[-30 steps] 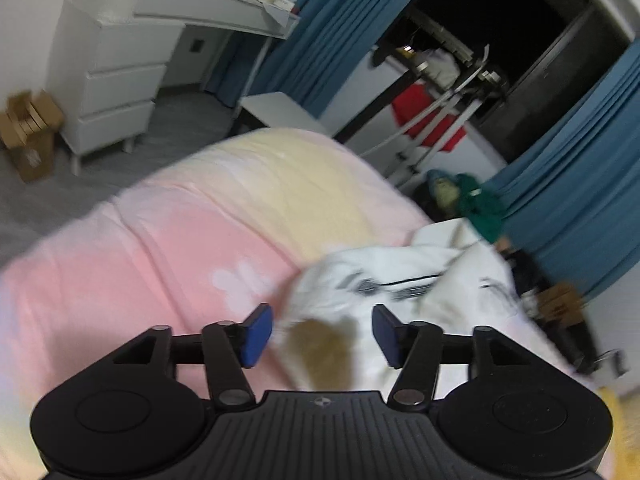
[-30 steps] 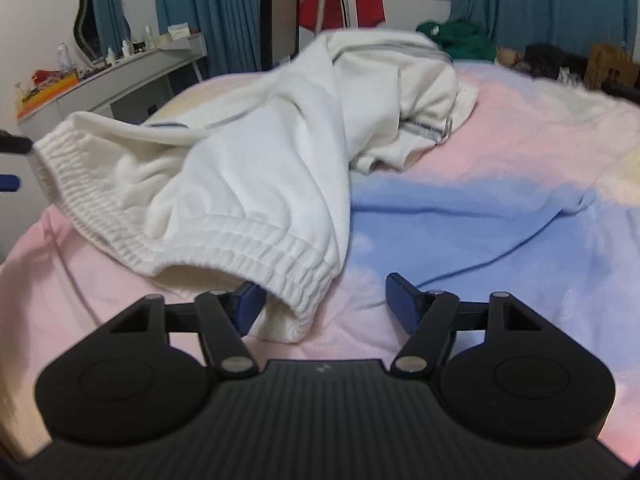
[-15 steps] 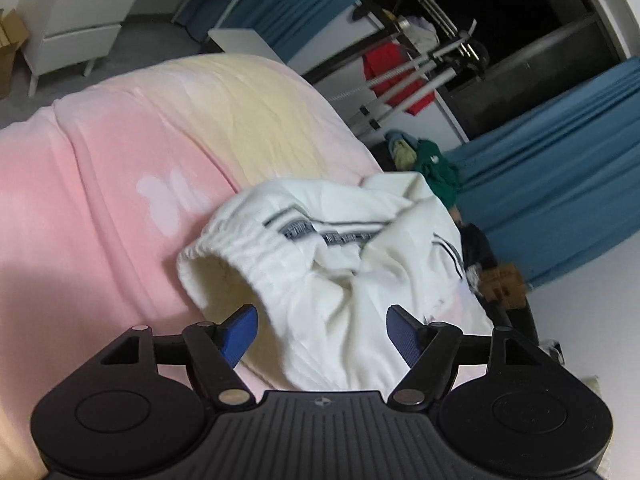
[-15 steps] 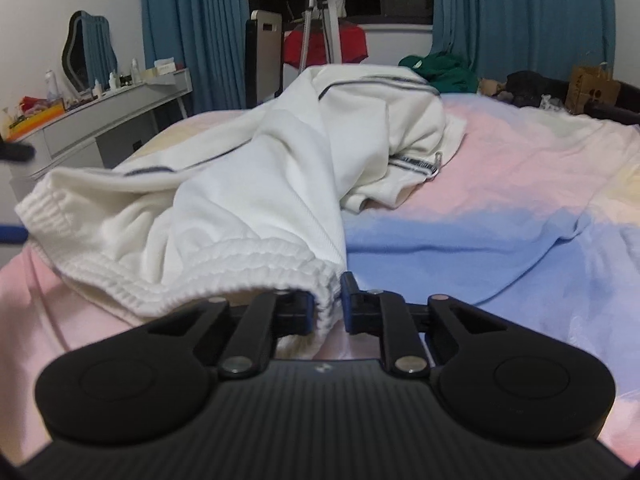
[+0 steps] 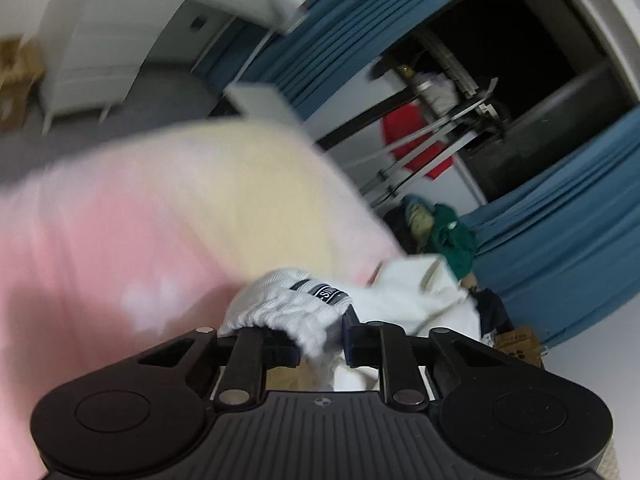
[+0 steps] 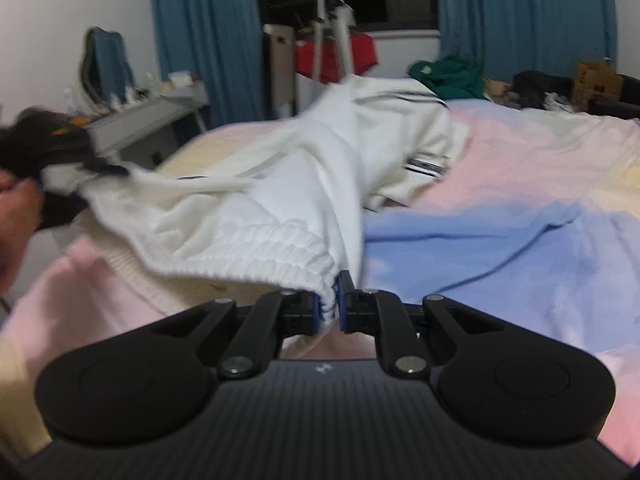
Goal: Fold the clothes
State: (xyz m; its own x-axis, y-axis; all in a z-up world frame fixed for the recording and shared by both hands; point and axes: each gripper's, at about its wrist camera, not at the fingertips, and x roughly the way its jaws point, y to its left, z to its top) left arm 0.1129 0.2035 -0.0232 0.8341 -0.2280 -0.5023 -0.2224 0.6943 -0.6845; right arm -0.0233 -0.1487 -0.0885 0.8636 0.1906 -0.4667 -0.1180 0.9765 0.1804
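A pair of white sweatpants point(image 6: 280, 184) with dark stripes lies bunched on a bed with a pink, blue and yellow blanket point(image 6: 500, 224). My right gripper point(image 6: 329, 308) is shut on the ribbed elastic waistband at its near right end. My left gripper point(image 5: 320, 344) is shut on the waistband's other end point(image 5: 296, 308); it also shows at the far left of the right wrist view point(image 6: 60, 168), held by a hand. The waistband is lifted off the blanket and stretched between both grippers. The legs trail toward the far side of the bed.
A white desk with drawers point(image 5: 100, 40) stands left of the bed. Blue curtains point(image 6: 520, 20), a drying rack with a red garment point(image 6: 340, 56), a green garment point(image 6: 452, 76) and cardboard boxes point(image 6: 596, 80) lie beyond the bed's far edge.
My left gripper has closed on the waistband's left end and lifted it. My right gripper, shut since half a second ago, has raised its end, pulling the waistband taut.
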